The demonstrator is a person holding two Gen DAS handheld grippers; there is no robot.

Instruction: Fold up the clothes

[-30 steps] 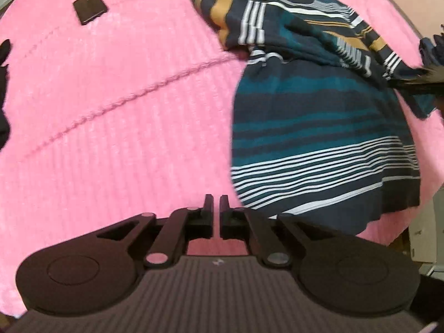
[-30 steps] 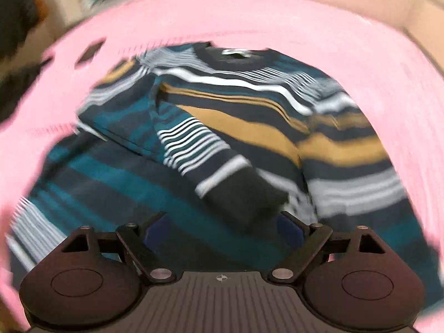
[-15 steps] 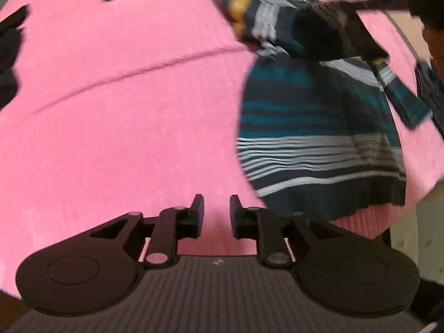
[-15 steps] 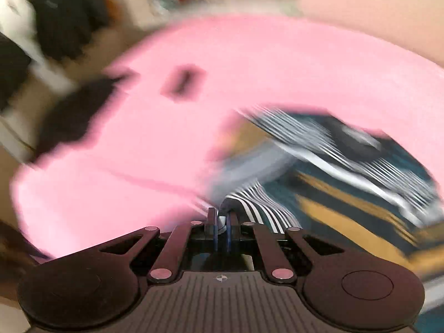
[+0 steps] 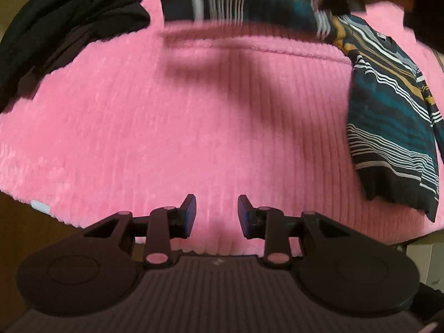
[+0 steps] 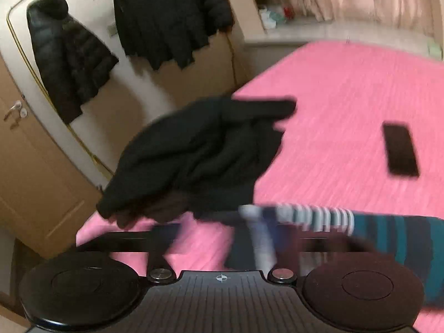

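Sleeve (image 5: 236, 2) now outstretched (both grippers opening)

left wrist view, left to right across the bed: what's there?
Black clothes pile → bare pink bedspread → striped sweater at the right edge. The sweater's sleeve stretches across the top, so I leave it out of the order.

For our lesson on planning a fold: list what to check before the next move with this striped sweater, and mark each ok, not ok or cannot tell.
1. Left hand-held gripper free: ok, jaws opening over bare pink blanket, nothing between them.
2. Right hand-held gripper clear of the sleeve: cannot tell, jaws opening, blurred cloth lies across them.
3. Striped sweater body flat: ok.
4. Sleeve laid down: not ok, stretched out sideways.
5. Black clothes apart from the sweater body: ok.
6. Phone off the sweater: ok.
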